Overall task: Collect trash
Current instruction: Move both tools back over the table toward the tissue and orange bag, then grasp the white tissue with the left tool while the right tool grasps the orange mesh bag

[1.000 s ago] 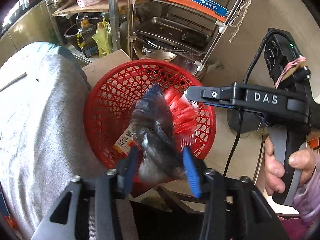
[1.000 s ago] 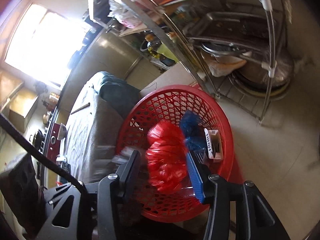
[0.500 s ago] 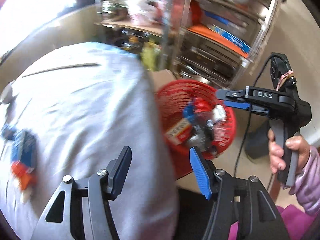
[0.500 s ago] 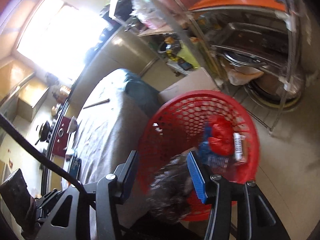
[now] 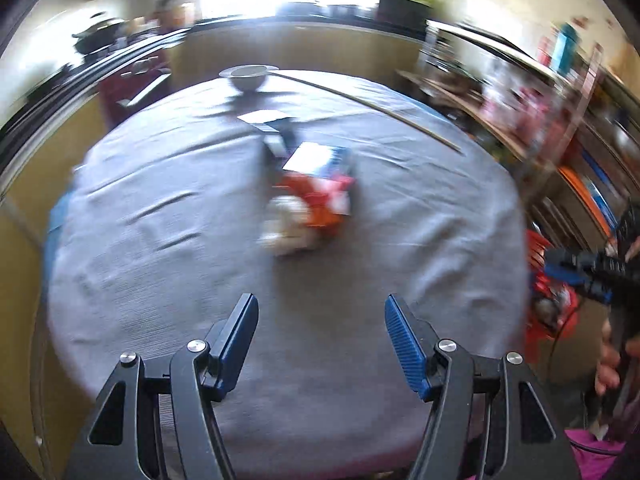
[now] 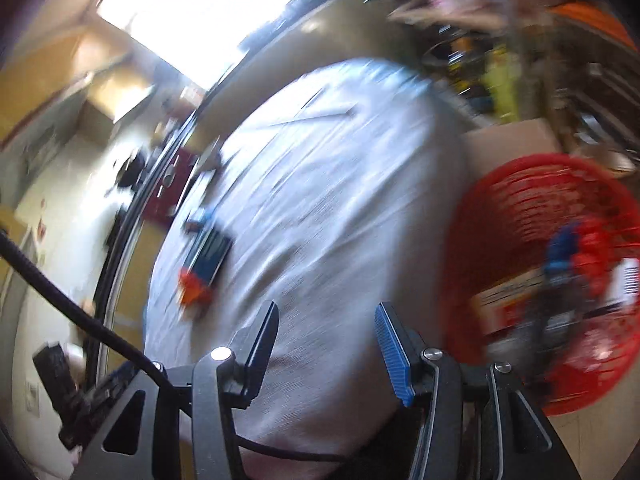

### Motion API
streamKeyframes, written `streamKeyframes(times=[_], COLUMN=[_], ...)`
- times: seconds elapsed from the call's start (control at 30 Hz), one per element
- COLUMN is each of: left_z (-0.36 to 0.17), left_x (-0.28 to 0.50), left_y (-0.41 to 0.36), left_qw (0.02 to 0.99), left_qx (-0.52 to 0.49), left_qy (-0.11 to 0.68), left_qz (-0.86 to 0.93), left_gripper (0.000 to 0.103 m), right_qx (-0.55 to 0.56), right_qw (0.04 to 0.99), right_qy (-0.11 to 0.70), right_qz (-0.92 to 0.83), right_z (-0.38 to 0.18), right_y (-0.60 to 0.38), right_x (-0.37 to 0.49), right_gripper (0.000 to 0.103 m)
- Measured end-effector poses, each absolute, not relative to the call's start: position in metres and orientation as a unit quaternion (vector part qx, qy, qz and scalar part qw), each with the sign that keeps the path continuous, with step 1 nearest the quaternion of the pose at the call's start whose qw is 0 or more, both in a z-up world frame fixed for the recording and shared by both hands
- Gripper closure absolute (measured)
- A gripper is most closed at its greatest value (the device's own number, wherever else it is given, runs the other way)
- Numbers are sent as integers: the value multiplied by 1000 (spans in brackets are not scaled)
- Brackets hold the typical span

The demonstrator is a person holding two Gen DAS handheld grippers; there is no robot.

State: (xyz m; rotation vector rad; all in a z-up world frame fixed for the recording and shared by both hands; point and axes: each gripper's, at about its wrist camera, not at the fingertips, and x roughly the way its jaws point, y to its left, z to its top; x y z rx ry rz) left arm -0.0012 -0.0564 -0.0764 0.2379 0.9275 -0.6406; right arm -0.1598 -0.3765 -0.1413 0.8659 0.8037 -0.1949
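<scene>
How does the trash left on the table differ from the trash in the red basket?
The table trash lies loose on the grey cloth, a small cluster; the basket trash is piled inside the red basket, beside the table. Both mix red, blue and white wrappers, blurred. Both grippers, left gripper and right gripper, are open and empty.

Motion blur smears the wrappers [image 5: 310, 200] lying mid-bench, so their print cannot be read from the left wrist view. The right tool [image 5: 588, 272] is cut off by that frame's right edge. In the right wrist view, the red basket [image 6: 516, 208] runs past the right edge, its contents [image 6: 560, 276] streaked beyond telling apart. Shelves [image 5: 568, 92] dissolve into colour.
</scene>
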Motion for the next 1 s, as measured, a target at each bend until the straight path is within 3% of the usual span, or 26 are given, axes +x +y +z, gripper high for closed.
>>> streamKeyframes(times=[0.2, 0.4, 1.0], left_z=[-78, -77, -114], left_x=[11, 13, 103], left_y=[-16, -4, -98], left_qw=[856, 853, 795], left_qx=[87, 74, 64], left_qy=[433, 431, 442], left_qz=[-268, -285, -409], left_gripper=[35, 33, 33], right_qx=[323, 324, 348], right_qw=[850, 848, 838], right_qy=[415, 420, 420], right_qz=[-23, -7, -24], right_z=[-125, -127, -132], right_y=[-307, -288, -295], right_x=[-113, -108, -114], right_gripper=[49, 49, 49])
